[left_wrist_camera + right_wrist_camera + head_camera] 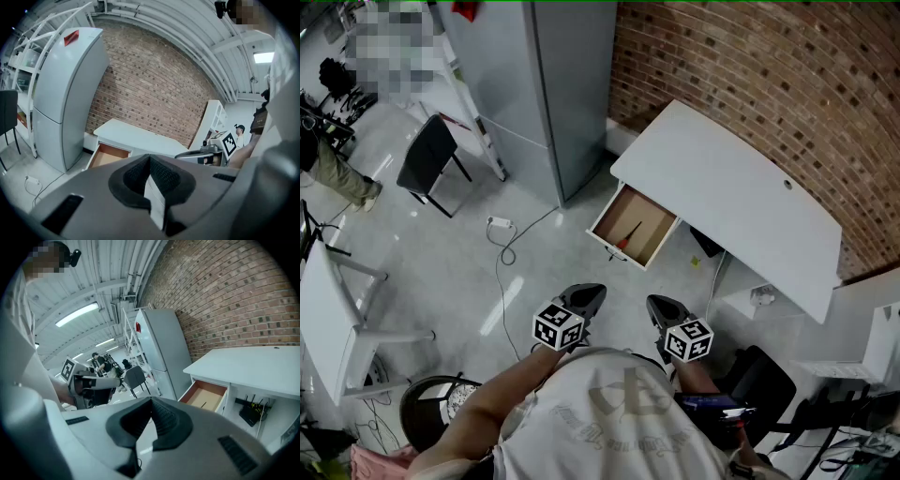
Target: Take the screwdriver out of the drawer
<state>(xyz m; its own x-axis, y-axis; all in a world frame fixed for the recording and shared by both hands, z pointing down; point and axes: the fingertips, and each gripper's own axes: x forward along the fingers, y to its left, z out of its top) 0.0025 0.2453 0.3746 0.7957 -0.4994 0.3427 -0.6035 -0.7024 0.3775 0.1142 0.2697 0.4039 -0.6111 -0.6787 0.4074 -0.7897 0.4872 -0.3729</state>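
Note:
The white desk (741,202) stands against the brick wall with its wooden drawer (634,225) pulled open. In the drawer lies the screwdriver (622,240), slim with a red handle. My left gripper (584,299) and right gripper (666,311) hover side by side over the floor, well short of the drawer, both pointing toward it. Both are shut with nothing between the pads. The left gripper view shows its shut jaws (150,161) with the drawer (108,155) far ahead. The right gripper view shows shut jaws (151,404) and the drawer (205,397) ahead to the right.
A tall grey fridge (546,84) stands left of the desk. A black chair (428,156) and a white adapter with its cable (500,225) are on the floor. Another white table (326,314) is at the left. A black router (251,413) hangs under the desk.

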